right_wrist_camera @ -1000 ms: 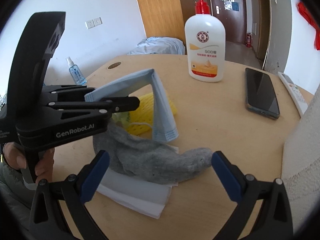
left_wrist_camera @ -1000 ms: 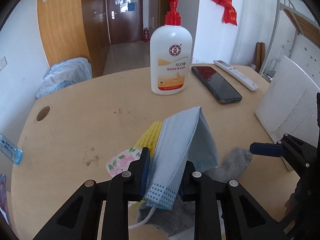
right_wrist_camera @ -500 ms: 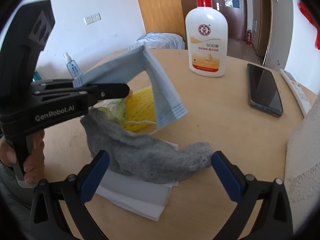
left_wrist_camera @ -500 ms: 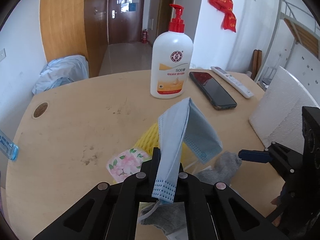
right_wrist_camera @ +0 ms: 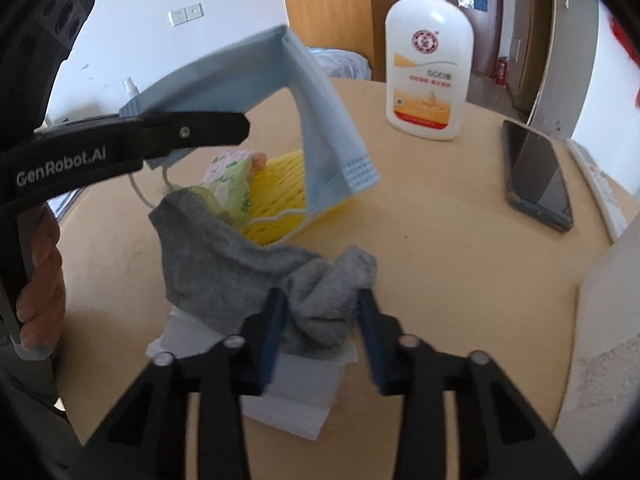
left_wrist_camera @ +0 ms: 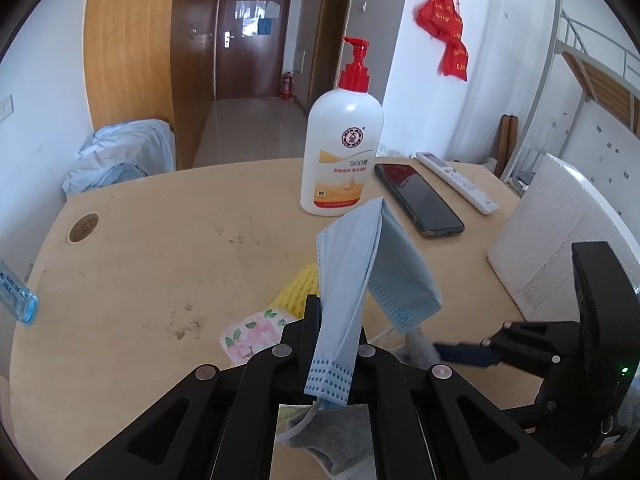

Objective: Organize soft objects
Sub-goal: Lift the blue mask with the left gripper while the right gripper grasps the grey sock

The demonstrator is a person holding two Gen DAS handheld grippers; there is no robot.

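My left gripper [left_wrist_camera: 334, 322] is shut on one end of a light blue face mask [left_wrist_camera: 372, 264], which hangs folded in the air above the pile. From the right wrist view the same mask [right_wrist_camera: 280, 92] drapes off the left gripper [right_wrist_camera: 240, 128]. Below it lies a grey sock [right_wrist_camera: 240, 276] on a white folded paper pad [right_wrist_camera: 296, 384]. The jaws of my right gripper [right_wrist_camera: 322, 312] are closing, and the sock's toe end is bunched between its blue pads [right_wrist_camera: 276, 316]. A yellow foam net [right_wrist_camera: 276, 200] and a floral tissue pack [right_wrist_camera: 228, 184] lie behind the sock.
On the round wooden table [left_wrist_camera: 160, 248] stand a lotion pump bottle [left_wrist_camera: 342, 160], a black phone [left_wrist_camera: 418, 200] and a white remote [left_wrist_camera: 456, 188]. A white foam block [left_wrist_camera: 560, 232] is at the right edge. A small clear bottle [left_wrist_camera: 16, 296] is at the left edge.
The left gripper closed fully on the mask and raised it off the pile. The right gripper's jaws went from wide apart to pinching the sock's toe, which bunched up.
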